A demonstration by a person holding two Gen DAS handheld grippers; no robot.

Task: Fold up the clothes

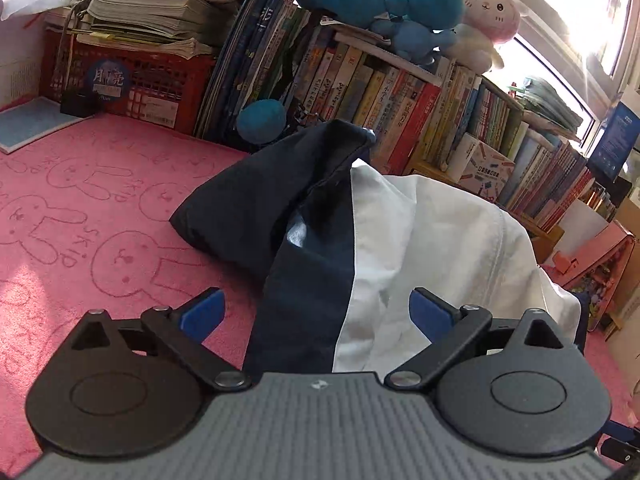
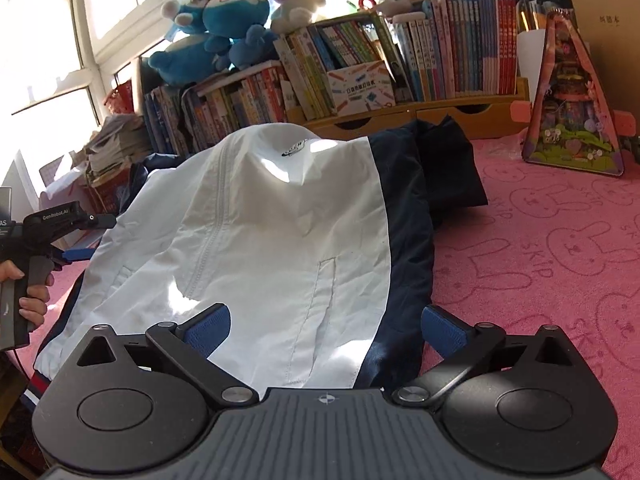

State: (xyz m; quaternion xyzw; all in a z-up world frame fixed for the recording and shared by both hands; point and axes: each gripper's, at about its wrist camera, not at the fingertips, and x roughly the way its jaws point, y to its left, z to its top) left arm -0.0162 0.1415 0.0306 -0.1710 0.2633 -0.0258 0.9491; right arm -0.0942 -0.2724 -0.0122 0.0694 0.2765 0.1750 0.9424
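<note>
A white and navy jacket [image 2: 260, 216] lies front up on the pink rabbit-print cover [image 2: 540, 248], zip shut, its navy sleeves bunched toward the bookshelf. My right gripper [image 2: 326, 330] is open just over the jacket's hem, near the white-navy seam. In the left wrist view the same jacket [image 1: 420, 232] shows its navy side panel and a navy sleeve heap. My left gripper [image 1: 316, 312] is open above that side edge, nothing between its blue pads. The left gripper [image 2: 76, 254] also appears at the left in the right wrist view, held by a person's hand [image 2: 34, 300].
Rows of books [image 2: 360, 68] on low wooden shelves line the far edge, with blue and pink plush toys [image 2: 224, 20] on top. A red crate [image 1: 132, 84] holds stacked papers. A pink triangular toy box [image 2: 572, 100] stands at right. Bare pink cover [image 1: 80, 208] lies to the left.
</note>
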